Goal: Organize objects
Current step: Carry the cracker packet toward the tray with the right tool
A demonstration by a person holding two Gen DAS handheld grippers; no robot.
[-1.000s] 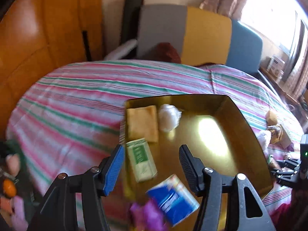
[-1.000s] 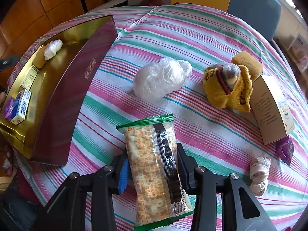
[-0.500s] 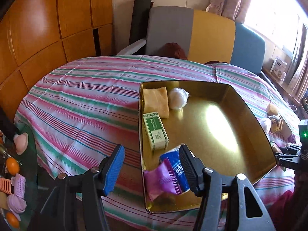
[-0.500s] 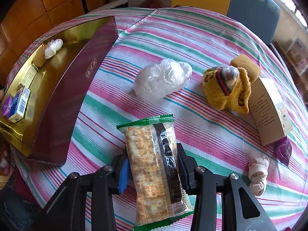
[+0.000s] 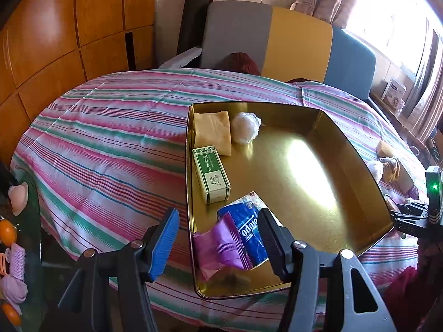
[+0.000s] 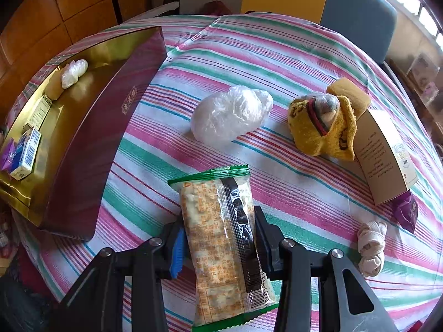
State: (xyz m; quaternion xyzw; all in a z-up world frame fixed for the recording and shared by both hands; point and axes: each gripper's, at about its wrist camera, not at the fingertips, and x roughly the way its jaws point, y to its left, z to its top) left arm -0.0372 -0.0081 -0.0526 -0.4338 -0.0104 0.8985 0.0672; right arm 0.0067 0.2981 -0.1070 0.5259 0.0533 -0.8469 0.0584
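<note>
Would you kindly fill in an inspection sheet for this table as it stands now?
Surface: striped tablecloth.
Job's things: gold tray holding yellow block, white bundle, green box, blue pack, purple packet; cracker pack.
Clutter: plastic bag, yellow cloth, carton, white knot.
Grippers: left gripper open, empty; right gripper shut on cracker pack.
Cables: nothing seen.
Surroundings: chairs, wood panels.
</note>
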